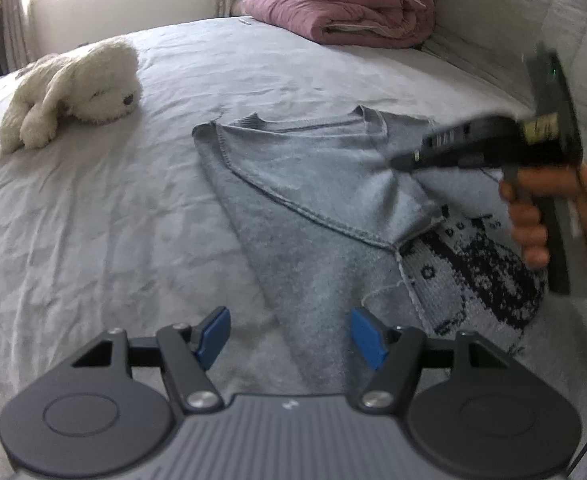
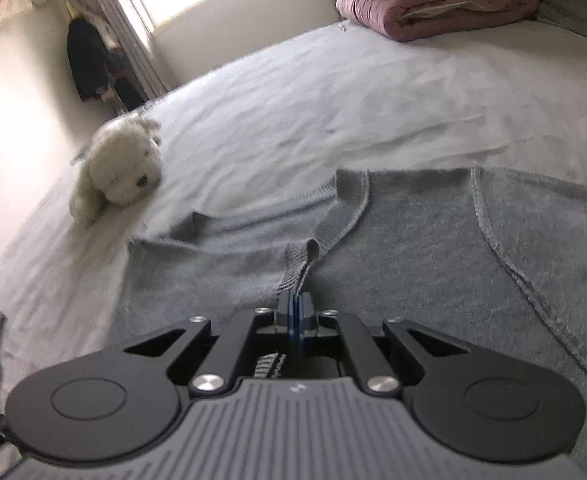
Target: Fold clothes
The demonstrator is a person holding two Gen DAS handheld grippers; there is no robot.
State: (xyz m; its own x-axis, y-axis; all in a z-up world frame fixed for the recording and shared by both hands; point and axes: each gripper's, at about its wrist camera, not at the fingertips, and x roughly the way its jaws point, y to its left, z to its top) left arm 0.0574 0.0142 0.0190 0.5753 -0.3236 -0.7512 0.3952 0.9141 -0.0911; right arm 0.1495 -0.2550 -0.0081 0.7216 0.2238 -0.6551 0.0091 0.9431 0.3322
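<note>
We're over a bed (image 1: 93, 208) with a wrinkled pale sheet, window light behind. Far left, a white plush dog (image 1: 73, 92) lies on the sheet, well apart from the work. At the head of the bed a folded pink quilt (image 1: 353, 4) is stacked. Centre to right, the grey sweater (image 1: 313, 184) lies inside out, seams showing, a dark knit pattern peeking at its right. Our left gripper (image 1: 289, 336) hovers with blue pads spread wide, nothing between them. Our right gripper (image 2: 295, 308) is clamped tight on a ribbed edge of the sweater, a hand (image 1: 533, 224) gripping its handle.
</note>
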